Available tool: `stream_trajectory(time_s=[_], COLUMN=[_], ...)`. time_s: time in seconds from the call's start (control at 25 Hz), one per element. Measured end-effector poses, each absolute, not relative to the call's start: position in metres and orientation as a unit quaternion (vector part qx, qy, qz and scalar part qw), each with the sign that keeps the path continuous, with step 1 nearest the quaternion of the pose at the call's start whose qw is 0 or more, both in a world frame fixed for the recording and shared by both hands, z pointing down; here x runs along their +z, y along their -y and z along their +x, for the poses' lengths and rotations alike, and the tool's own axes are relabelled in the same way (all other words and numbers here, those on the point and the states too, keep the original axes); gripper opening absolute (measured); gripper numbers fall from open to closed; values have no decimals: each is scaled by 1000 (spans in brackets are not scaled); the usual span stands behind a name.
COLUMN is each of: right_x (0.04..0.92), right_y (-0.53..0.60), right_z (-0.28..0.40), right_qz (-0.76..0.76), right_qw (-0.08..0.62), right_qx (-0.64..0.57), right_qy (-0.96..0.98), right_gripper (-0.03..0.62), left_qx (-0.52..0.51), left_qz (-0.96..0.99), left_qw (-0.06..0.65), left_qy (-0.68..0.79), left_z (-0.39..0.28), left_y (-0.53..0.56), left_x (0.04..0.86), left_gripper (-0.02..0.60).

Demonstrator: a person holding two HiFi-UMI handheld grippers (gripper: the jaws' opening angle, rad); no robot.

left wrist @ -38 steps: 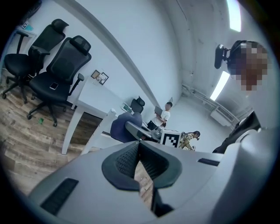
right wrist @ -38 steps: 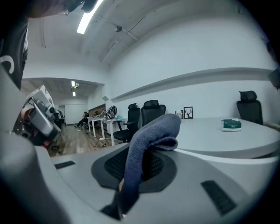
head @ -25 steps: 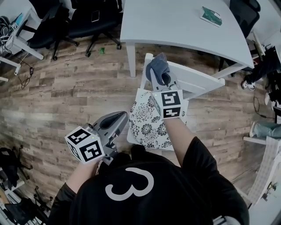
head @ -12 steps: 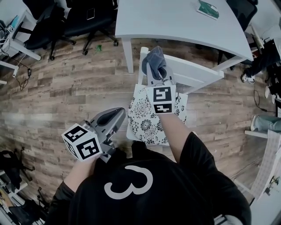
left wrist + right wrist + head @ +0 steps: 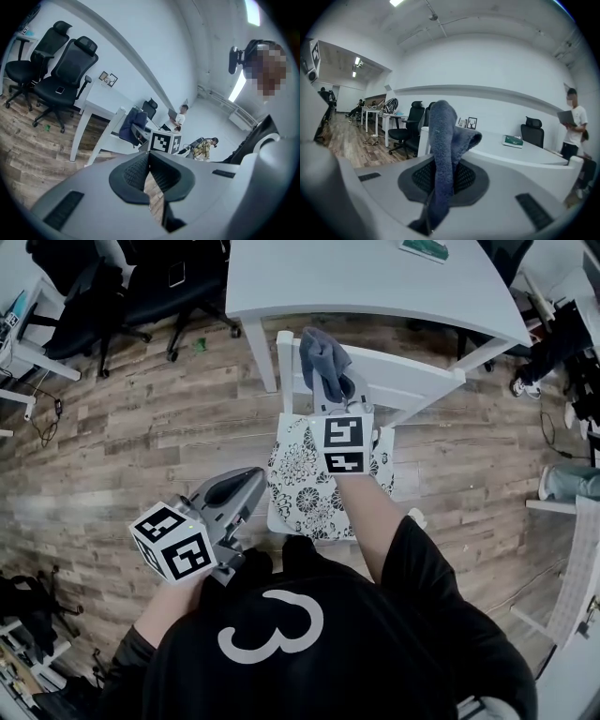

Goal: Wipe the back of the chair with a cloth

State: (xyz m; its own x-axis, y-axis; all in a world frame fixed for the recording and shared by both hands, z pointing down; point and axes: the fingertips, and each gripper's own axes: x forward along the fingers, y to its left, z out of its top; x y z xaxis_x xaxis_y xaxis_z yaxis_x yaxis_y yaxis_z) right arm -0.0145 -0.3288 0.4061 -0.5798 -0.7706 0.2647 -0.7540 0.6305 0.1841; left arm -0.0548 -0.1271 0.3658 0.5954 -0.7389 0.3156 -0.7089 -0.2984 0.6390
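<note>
A white chair with a slatted back and a black-and-white flowered seat cushion stands at the desk. My right gripper is shut on a grey-blue cloth, which rests on the top rail near the back's left end. In the right gripper view the cloth stands up out of the gripper, between its pads. My left gripper hangs low at the left of the seat, shut and holding nothing. In the left gripper view that gripper points toward the chair and the cloth.
A white desk stands just behind the chair, with a green book on it. Black office chairs stand at the far left on the wood floor. A person with a laptop stands at the right.
The right gripper with the cloth and the chair have drifted up and left in the head view. The left gripper has barely moved.
</note>
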Motion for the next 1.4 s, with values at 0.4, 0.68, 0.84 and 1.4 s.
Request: stream_trajectory(time_s=[0.4, 0.68, 0.84, 1.4], right_x=[407, 407, 408, 407], right_y=[341, 352, 361, 365], right_z=[52, 119, 171, 243], right_qz=[484, 532, 572, 618], right_qw=[161, 165, 165, 169], right_qx=[-17, -8, 2, 1], right_qy=[860, 830, 804, 768], right_gripper=[41, 41, 41, 41], left_qx=[-14, -12, -7, -20], left_qz=[815, 826, 831, 837], left_qw=[387, 392, 392, 390], left_qy=[430, 406, 394, 382], left_z=[-28, 3, 20, 38], left_y=[131, 138, 142, 142], left_x=[364, 363, 362, 357], left_gripper=[14, 14, 14, 14])
